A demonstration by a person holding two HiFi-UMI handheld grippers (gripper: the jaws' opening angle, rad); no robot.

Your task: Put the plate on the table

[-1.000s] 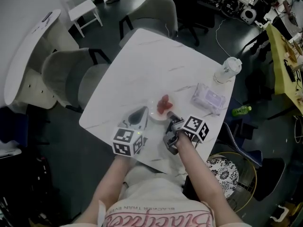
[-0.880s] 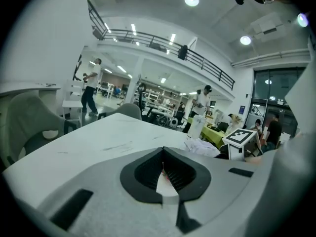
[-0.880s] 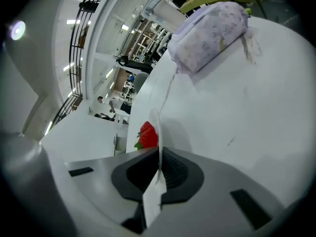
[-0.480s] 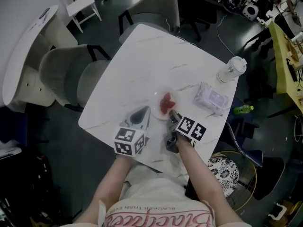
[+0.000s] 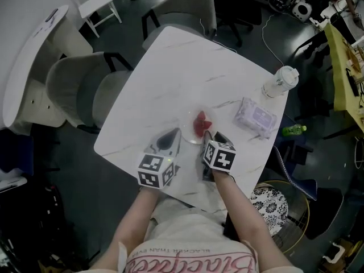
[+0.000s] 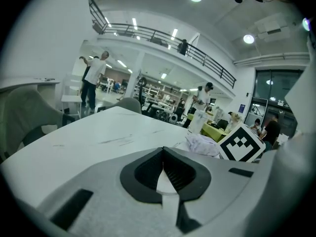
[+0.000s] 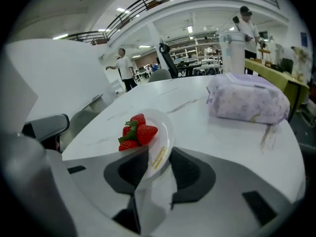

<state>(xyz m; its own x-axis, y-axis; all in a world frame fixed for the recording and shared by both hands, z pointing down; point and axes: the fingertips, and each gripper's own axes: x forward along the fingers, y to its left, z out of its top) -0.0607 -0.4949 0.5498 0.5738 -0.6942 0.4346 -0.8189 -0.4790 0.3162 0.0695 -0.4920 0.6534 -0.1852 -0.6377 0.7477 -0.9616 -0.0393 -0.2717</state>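
A small white plate [image 5: 193, 134] with strawberries [image 5: 200, 123] rests on the white marble table [image 5: 182, 73] near its front edge. In the right gripper view the plate [image 7: 164, 127] has its near rim between the jaws of my right gripper [image 7: 159, 154], which are opening; the right jaw stands off the rim. From the head view, the right gripper [image 5: 211, 139] sits just behind the plate. To its left my left gripper [image 5: 170, 135] lies on the table, and in its own view the left gripper [image 6: 163, 152] has its jaw tips together with nothing between them.
A purple tissue pack [image 5: 256, 117] and a white lidded bottle [image 5: 278, 83] stand at the table's right. Grey chairs [image 5: 79, 90] flank the far and left sides. A green bottle [image 5: 294, 131] and a patterned basket [image 5: 270, 209] sit on the floor at the right.
The right gripper's jaws have spread apart around the plate's rim, and its marker cube has turned. The plate now lies flat on the table. The left gripper has stayed put.
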